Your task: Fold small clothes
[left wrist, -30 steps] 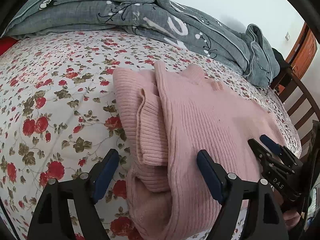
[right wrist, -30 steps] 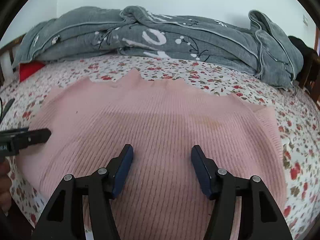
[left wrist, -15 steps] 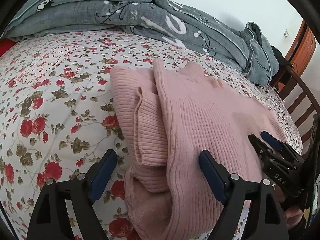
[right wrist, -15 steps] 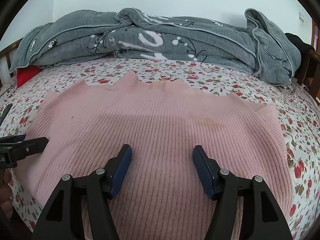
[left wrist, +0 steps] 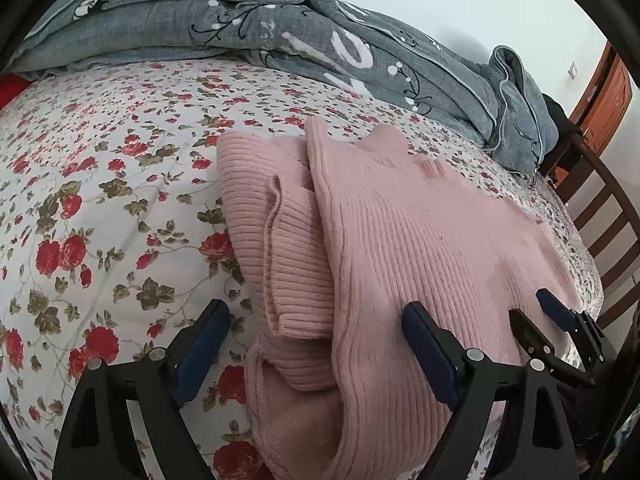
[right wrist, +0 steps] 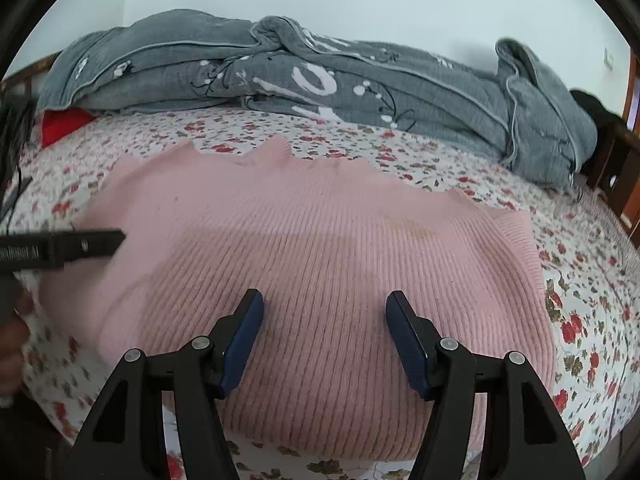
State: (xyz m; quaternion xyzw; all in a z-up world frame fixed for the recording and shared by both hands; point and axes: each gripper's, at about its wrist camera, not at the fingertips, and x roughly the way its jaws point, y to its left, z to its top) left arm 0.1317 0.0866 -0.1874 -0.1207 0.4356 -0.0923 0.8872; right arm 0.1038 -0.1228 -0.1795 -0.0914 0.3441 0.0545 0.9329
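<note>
left gripper (left wrist: 316, 344) low in the left wrist frame, jaws apart and opening; the folded-in sleeve (left wrist: 296, 264) of the pink ribbed sweater (left wrist: 420, 248) sits between them, pads not pressing it. the sweater lies center to right of that frame on the floral bed sheet (left wrist: 100, 200), spread flat, sleeve doubled over on its left edge. next, judged: the sleeve looks released, so back the jaws off without dragging the cuff, then take the near hem with both grippers at matching height and fold up toward the neckline. knit is soft and stretchy; pinch both layers or the fold will skew.

right gripper (right wrist: 324, 340) bottom center of the right wrist frame, jaws apart over the sweater body, nothing clamped. the other gripper's black tip shows at mid left of that frame, blurred.

textures: sweater fine vertical rib, thick, faint stain near center right. sheet thin cotton, red rose print. grey quilted duvet (right wrist: 320, 76) bunched across the top. wooden chair (left wrist: 608, 216) at right edge.
</note>
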